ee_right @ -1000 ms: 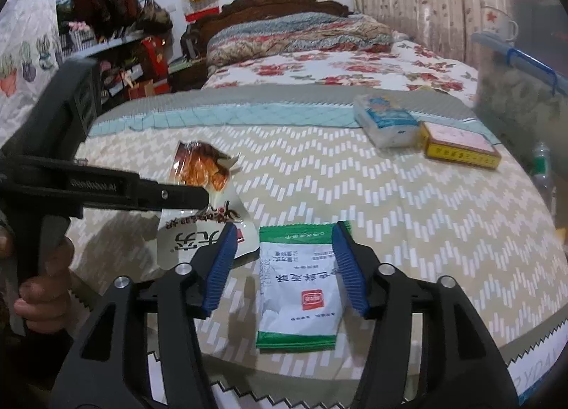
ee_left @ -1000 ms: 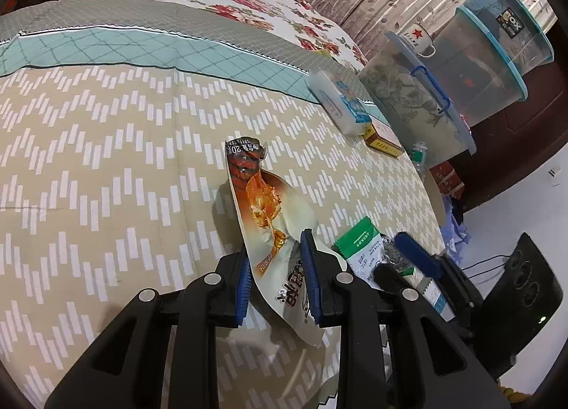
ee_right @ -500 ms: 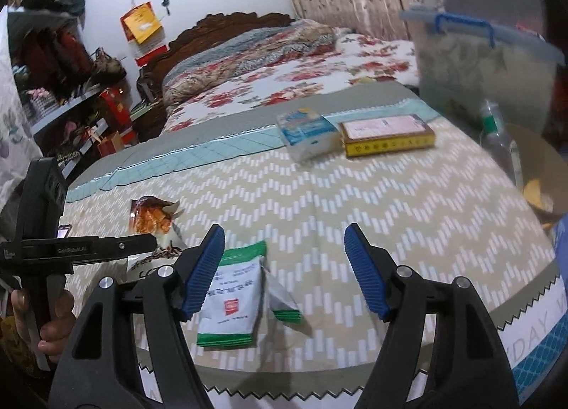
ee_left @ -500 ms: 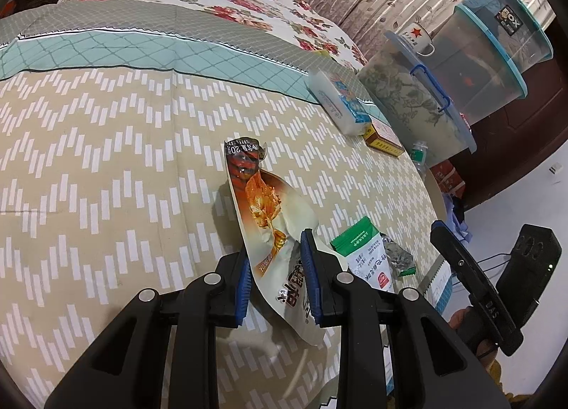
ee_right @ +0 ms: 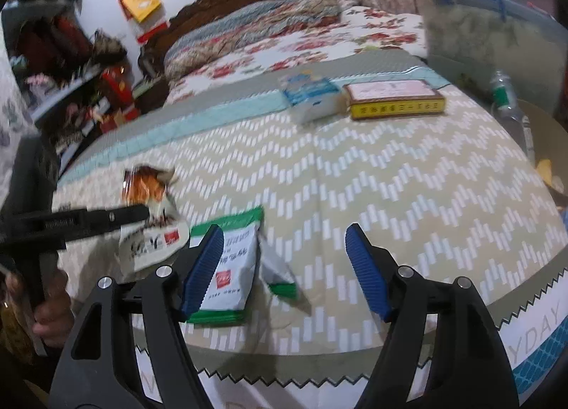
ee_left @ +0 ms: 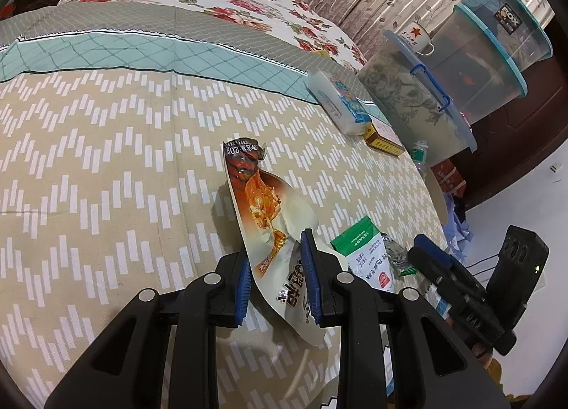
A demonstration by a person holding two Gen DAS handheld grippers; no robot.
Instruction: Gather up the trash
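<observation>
My left gripper (ee_left: 277,279) is shut on an empty white and orange snack bag (ee_left: 264,206), holding its near end a little above the bed. The bag also shows in the right wrist view (ee_right: 151,217) at the left. A torn green and white sachet (ee_right: 227,267) lies flat on the zigzag bedspread (ee_right: 408,189) near its front edge, and shows in the left wrist view (ee_left: 365,253). My right gripper (ee_right: 284,267) is wide open and empty, just above the sachet's right part. The right gripper also shows in the left wrist view at the right.
A tissue pack (ee_right: 312,97) and a yellow box (ee_right: 394,98) lie at the bed's far right. Stacked plastic storage bins (ee_left: 458,65) with a mug (ee_left: 419,38) on top stand past the right edge. A plastic bottle (ee_right: 511,114) stands beside the bed.
My right gripper opened wide, drew back from the sachet, then came in low over it again. The sachet now lies torn open. My left gripper has stayed still with the snack bag.
</observation>
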